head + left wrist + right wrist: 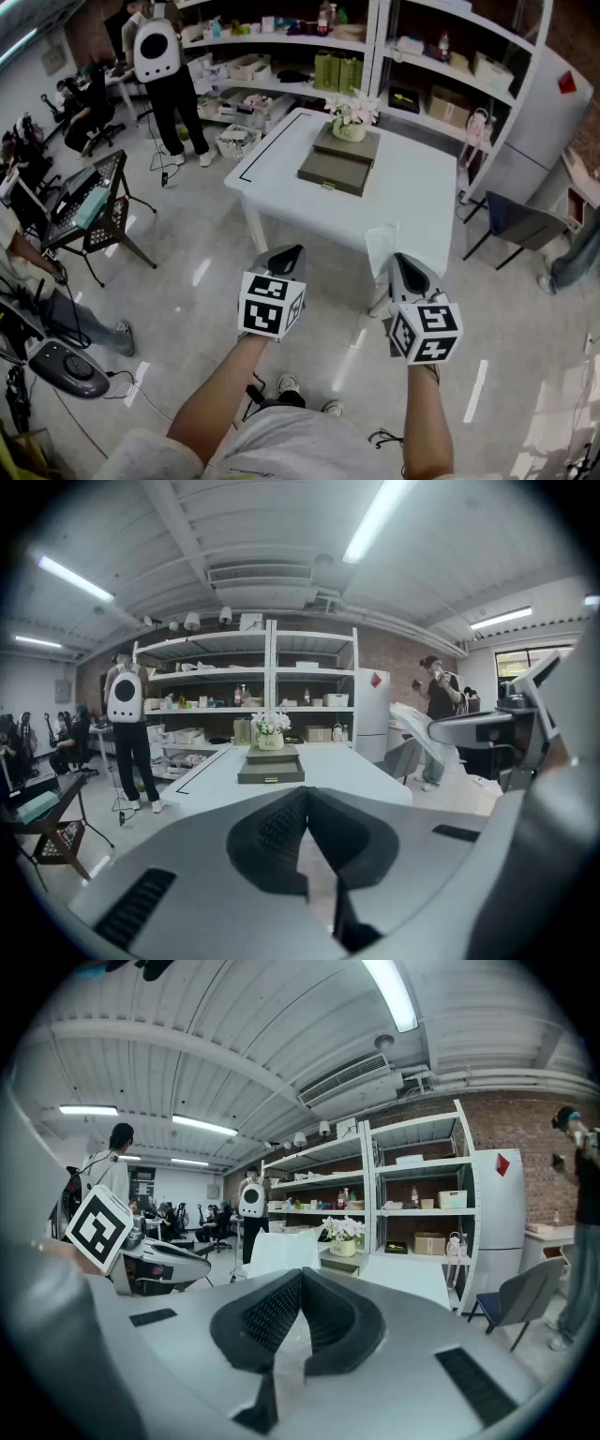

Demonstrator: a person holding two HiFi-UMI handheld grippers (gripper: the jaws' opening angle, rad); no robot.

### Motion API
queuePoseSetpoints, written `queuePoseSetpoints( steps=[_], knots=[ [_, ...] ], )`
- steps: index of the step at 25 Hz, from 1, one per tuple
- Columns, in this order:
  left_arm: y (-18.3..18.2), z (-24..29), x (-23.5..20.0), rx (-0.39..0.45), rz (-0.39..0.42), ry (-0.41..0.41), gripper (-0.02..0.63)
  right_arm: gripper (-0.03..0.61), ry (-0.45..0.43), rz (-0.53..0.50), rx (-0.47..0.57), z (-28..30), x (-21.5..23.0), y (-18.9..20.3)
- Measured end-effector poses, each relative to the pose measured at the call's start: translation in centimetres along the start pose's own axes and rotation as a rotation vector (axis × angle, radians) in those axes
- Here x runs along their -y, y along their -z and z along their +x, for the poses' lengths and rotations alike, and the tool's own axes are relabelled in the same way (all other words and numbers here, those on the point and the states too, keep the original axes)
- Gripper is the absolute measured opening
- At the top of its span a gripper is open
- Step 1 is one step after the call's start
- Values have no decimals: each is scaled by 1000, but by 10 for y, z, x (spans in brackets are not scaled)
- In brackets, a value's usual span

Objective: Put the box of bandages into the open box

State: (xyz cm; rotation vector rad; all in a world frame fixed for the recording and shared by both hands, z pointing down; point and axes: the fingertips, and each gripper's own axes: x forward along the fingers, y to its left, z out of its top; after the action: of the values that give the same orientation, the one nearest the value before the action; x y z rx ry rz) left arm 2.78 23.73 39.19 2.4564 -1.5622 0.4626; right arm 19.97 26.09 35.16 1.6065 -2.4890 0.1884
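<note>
A white table (412,187) stands ahead of me. On it lies a flat grey box (336,172) with a smaller grey box (348,144) stacked on top and a pot of white flowers (351,116) on that. The same stack (270,764) shows in the left gripper view. I cannot make out a box of bandages. My left gripper (289,251) and right gripper (398,258) hover side by side short of the table's near edge. Both are shut with nothing between the jaws (305,794) (300,1277).
A white sheet (380,248) hangs at the table's near edge. Shelves (375,56) line the back wall. A person with a white backpack (159,52) stands at the far left. A black stand (89,202) is left, a blue chair (516,220) right.
</note>
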Motion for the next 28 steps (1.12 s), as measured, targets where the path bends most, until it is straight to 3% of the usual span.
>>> queuePoseSetpoints(
  steps=[28],
  knots=[
    [-12,49,-96,10,19,99,3,6,96,-31,-29,90,-33,-19]
  ],
)
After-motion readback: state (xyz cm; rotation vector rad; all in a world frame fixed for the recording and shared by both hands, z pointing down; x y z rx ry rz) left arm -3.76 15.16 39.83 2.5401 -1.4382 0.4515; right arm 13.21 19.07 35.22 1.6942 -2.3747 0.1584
